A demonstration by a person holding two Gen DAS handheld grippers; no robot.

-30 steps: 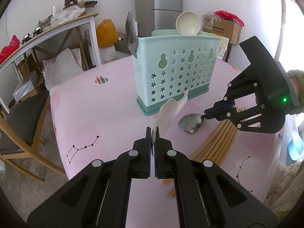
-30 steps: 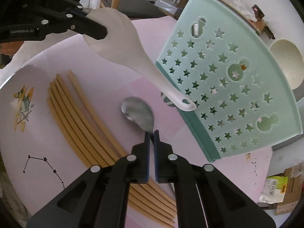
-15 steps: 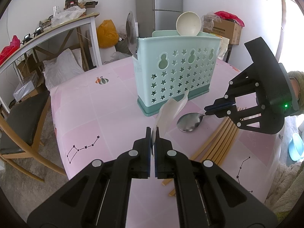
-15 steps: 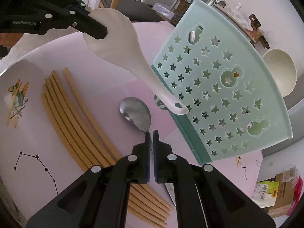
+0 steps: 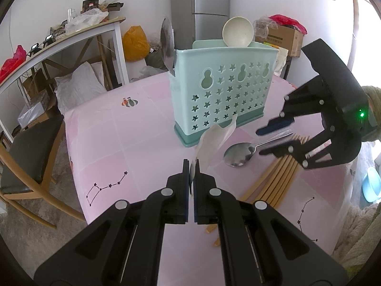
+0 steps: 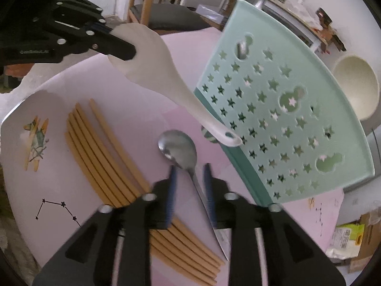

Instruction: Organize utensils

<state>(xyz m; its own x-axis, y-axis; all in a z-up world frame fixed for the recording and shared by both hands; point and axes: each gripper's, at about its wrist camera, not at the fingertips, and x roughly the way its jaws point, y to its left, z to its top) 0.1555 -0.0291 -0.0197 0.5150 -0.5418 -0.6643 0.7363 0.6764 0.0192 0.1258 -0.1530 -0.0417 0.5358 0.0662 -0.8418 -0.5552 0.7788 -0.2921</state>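
The left gripper (image 5: 191, 166) was clamped on a white rice paddle (image 6: 164, 74), its handle slanting to lower right toward the teal caddy (image 5: 223, 90). The right gripper (image 6: 189, 181) was opening, its jaws clear of the steel spoon (image 6: 178, 150) at centre, bowl pointing up-frame. Two utensils stood in the caddy; the spoon, paddle and chopsticks (image 6: 104, 150) at lower left seemed left.

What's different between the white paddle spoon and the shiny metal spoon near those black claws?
The white paddle is matte plastic, flat and broad; the metal spoon is shiny with a rounded bowl. The left gripper clamps the paddle in the air; the metal spoon lies between the right gripper's opening jaws. Both are outside the green holder.
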